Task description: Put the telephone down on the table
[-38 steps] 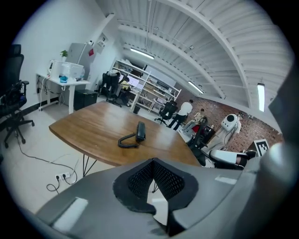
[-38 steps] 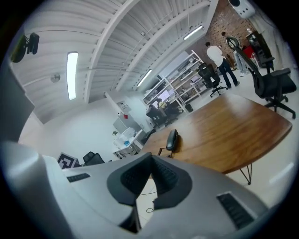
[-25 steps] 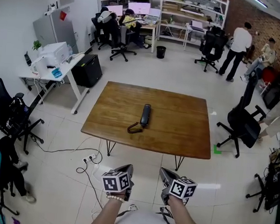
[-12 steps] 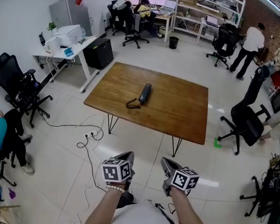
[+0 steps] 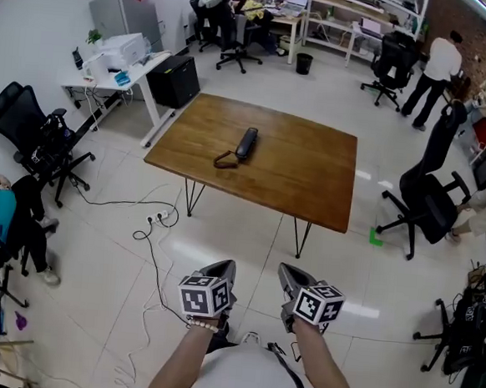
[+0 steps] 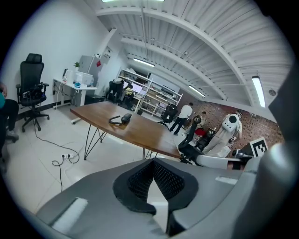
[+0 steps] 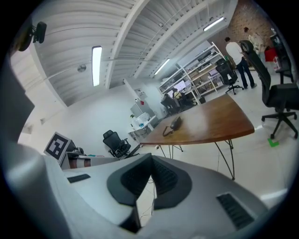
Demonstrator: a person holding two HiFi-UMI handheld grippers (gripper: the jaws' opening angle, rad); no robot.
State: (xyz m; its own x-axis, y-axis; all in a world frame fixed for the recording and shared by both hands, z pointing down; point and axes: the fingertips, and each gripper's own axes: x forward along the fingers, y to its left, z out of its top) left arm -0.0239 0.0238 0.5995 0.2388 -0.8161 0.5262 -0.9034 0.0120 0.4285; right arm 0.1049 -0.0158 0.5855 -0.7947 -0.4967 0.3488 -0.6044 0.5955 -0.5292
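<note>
Wooden table (image 5: 310, 190) stands mid-frame on thin black legs. The telephone (image 5: 246, 142) lies flat on the top, left of centre, with its coiled cord (image 5: 223, 159) looped on the wood at its near end. Neither gripper touches it.

Around the table:
- A black office chair (image 5: 426, 203) is just off the right side, and a second chair (image 5: 31, 135) sits at the left edge of the frame.
- A white desk (image 5: 109, 82) carrying a printer (image 5: 120, 50) is at upper left, with a black cabinet (image 5: 175, 81) beside it.
- Seated people (image 5: 233, 0) are at screens along the top, and a standing person (image 5: 440, 66) in a white top is at upper right.
- A power strip (image 5: 157, 218) with loose cable lies on the tiles by the table's near-left leg, left of the straight line from the grippers to the table.
- A green mark (image 5: 376, 235) is on the floor near the chair base.

View differences:
- Only the left gripper view shows a white humanoid figure (image 6: 229, 128) by the brick wall at the right.
- Only the right gripper view catches the other gripper's marker cube (image 7: 58, 145), at lower left.
- Only the head view shows the forearms.

Pose: both forearms rise from the bottom edge, side by side. The left gripper (image 5: 223, 271) and right gripper (image 5: 288, 274) are held over bare floor, noses dipped a little toward the table and well apart from it. The left pads (image 6: 140, 179) are pressed together with nothing between them. The right pads (image 7: 133, 179) are the same.
</note>
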